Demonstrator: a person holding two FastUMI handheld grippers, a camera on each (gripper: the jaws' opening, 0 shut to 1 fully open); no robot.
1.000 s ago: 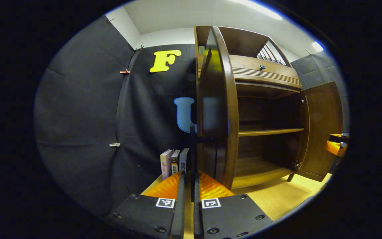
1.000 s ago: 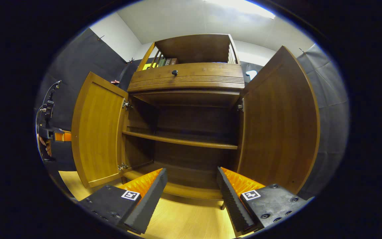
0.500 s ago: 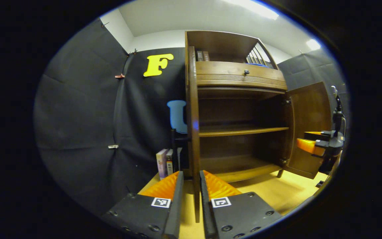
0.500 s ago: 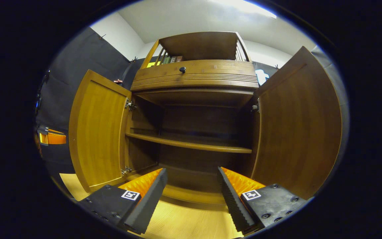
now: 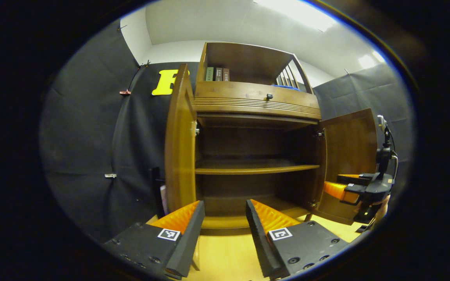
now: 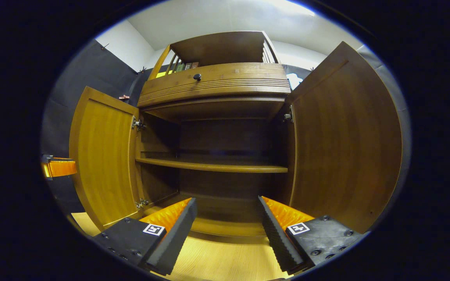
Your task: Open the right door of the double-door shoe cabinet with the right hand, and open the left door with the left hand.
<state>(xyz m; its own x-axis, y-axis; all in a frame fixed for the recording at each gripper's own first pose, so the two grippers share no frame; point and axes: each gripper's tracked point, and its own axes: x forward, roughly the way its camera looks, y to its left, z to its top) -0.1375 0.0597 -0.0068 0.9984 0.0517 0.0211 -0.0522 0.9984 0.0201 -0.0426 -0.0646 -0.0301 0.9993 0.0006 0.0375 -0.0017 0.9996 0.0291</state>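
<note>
The wooden shoe cabinet stands in front of me with both doors swung open. In the left gripper view the left door is seen nearly edge-on just left of my left gripper, which is open and holds nothing. The right door stands wide, and my right gripper hovers in front of it. In the right gripper view the left door and right door flank the dark inside, and my right gripper is open and empty. My left gripper peeks out beyond the left door.
One shelf crosses the bare inside. Above the doors is a drawer with a dark knob, and books stand on the top rack. The cabinet rests on a light wooden floor. Black cloth walls close in behind and at both sides.
My left gripper, which was closed around the left door's edge, has opened, let it go and turned to face the cabinet's inside. The right gripper stayed open and barely shifted.
</note>
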